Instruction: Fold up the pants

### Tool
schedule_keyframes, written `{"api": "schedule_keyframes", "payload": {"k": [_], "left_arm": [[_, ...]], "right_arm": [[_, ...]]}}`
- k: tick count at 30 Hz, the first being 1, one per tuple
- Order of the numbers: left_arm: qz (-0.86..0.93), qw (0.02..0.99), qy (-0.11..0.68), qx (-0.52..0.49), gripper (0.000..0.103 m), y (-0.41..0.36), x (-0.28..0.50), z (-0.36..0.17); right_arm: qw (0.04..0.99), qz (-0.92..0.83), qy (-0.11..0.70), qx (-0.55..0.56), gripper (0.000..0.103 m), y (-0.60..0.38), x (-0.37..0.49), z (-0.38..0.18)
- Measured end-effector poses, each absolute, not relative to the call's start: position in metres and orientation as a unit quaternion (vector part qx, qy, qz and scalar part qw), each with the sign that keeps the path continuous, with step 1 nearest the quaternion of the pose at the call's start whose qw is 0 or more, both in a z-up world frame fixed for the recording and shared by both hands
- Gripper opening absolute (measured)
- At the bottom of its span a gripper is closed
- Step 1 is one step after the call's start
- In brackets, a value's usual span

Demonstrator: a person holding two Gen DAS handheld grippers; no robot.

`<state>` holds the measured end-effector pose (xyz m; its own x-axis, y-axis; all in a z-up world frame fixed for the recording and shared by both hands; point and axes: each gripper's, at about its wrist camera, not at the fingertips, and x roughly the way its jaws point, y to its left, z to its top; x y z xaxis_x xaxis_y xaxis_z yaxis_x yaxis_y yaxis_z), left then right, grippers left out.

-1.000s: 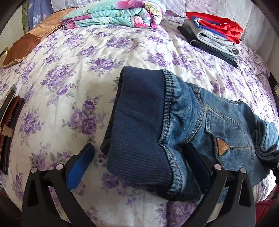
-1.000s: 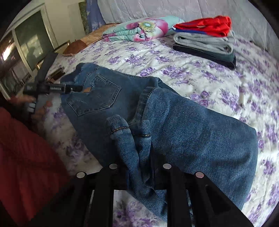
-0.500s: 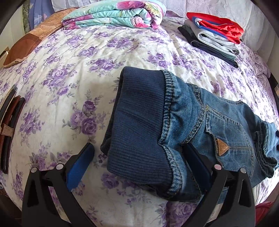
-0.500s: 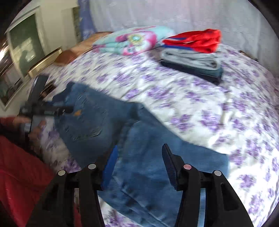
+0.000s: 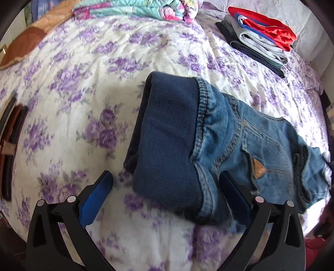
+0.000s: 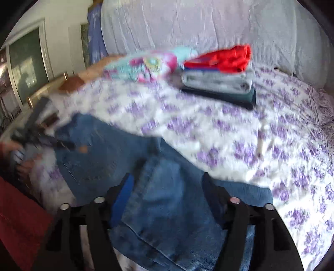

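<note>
Blue jeans (image 5: 240, 141) lie on the flowered bed cover (image 5: 104, 62), dark ribbed waistband (image 5: 167, 135) toward me. My left gripper (image 5: 165, 175) stands wide open over the waistband's near corner. Its blue left pad (image 5: 96, 198) is clear of the cloth, and denim drapes over its right finger (image 5: 233, 193). In the right wrist view, which is blurred, my right gripper (image 6: 167, 176) hovers over a folded part of the jeans (image 6: 167, 208). Its jaws are opening, with denim below the gap and no pad pressing on it. The left gripper (image 6: 39, 139) shows at the far left in a hand.
A stack of folded clothes (image 5: 261, 39) with a red piece on top sits at the back right. A rolled flowered blanket (image 5: 135, 8) and a brown cushion (image 5: 27, 41) lie at the back. Belts (image 5: 10, 146) rest at the left edge. A red sleeve (image 6: 18, 229) is at lower left.
My right gripper let go of the bunched denim fold and its jaws spread wide; the fold now lies flatter. The left gripper kept its place and stayed open.
</note>
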<state>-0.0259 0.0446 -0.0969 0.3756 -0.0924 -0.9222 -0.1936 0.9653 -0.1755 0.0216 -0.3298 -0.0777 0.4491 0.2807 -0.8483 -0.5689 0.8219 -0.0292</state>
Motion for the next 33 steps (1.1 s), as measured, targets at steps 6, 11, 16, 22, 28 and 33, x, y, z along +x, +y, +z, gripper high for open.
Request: {"api": "schedule_keyframes", "payload": {"k": [6, 11, 16, 22, 28, 33], "left_arm": [[-0.005, 0.796, 0.578, -0.181, 0.098, 0.050, -0.039, -0.092], [0.008, 0.787, 0.556, -0.268, 0.098, 0.068, -0.037, -0.098], [0.047, 0.800, 0.549, -0.240, 0.098, 0.061, -0.016, -0.102], [0.016, 0.817, 0.533, -0.220, 0.098, 0.037, -0.023, -0.090], [0.015, 0.824, 0.524, -0.217, 0.093, 0.033, -0.017, -0.091], [0.044, 0.834, 0.507, -0.213, 0.066, 0.039, -0.018, -0.091]], "right_arm": [[0.851, 0.253, 0.441, -0.133, 0.081, -0.336, 0.017, -0.062], [0.868, 0.269, 0.405, -0.105, 0.084, -0.349, 0.008, -0.038], [0.841, 0.242, 0.451, -0.173, 0.089, -0.338, 0.007, -0.080], [0.866, 0.237, 0.406, -0.170, 0.089, -0.344, -0.002, -0.045], [0.869, 0.225, 0.417, -0.142, 0.090, -0.338, 0.025, -0.045], [0.831, 0.215, 0.474, -0.195, 0.100, -0.316, 0.043, -0.081]]}}
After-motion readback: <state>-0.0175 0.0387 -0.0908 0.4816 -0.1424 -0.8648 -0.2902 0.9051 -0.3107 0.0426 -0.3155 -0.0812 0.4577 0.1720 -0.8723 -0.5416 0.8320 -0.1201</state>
